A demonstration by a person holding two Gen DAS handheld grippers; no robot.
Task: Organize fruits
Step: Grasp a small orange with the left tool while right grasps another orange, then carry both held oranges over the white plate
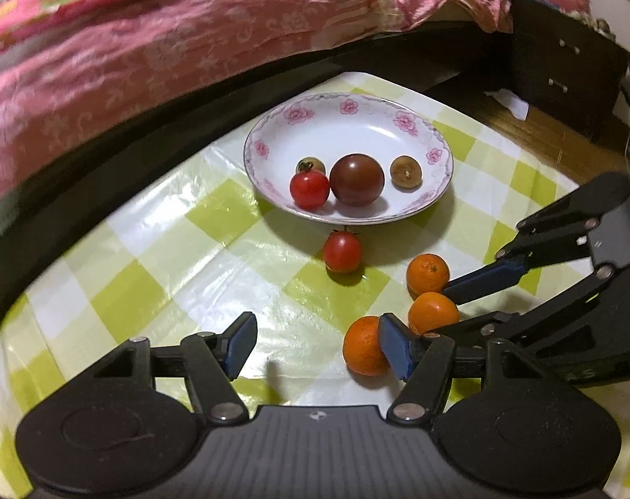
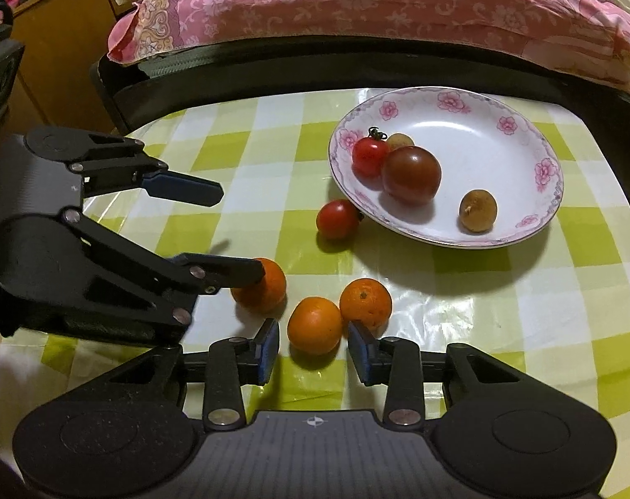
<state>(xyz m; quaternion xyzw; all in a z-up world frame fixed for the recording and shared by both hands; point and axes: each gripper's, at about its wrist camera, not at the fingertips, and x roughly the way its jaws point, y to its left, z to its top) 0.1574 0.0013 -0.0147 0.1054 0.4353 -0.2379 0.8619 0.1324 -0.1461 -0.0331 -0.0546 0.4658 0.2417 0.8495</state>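
Observation:
A flowered white plate (image 1: 398, 133) (image 2: 502, 158) holds a red cherry tomato (image 1: 309, 189), a dark tomato (image 1: 357, 179) and two small brown fruits (image 1: 406, 171). A second red tomato (image 1: 342, 252) (image 2: 337, 219) lies on the cloth beside the plate. Three oranges lie nearer me. My left gripper (image 1: 317, 343) (image 2: 240, 233) is open, its right finger touching the nearest orange (image 1: 364, 346) (image 2: 265, 291). My right gripper (image 2: 313, 351) (image 1: 443, 307) is open, its fingers either side of the middle orange (image 2: 315, 325) (image 1: 433, 312). The third orange (image 2: 365, 302) (image 1: 427, 273) lies beside it.
The table has a green and white checked cloth (image 1: 190, 258) (image 2: 522, 299). A bed with pink bedding (image 1: 148, 50) (image 2: 377, 4) runs along the far edge. A dark drawer cabinet (image 1: 564, 70) stands at the right.

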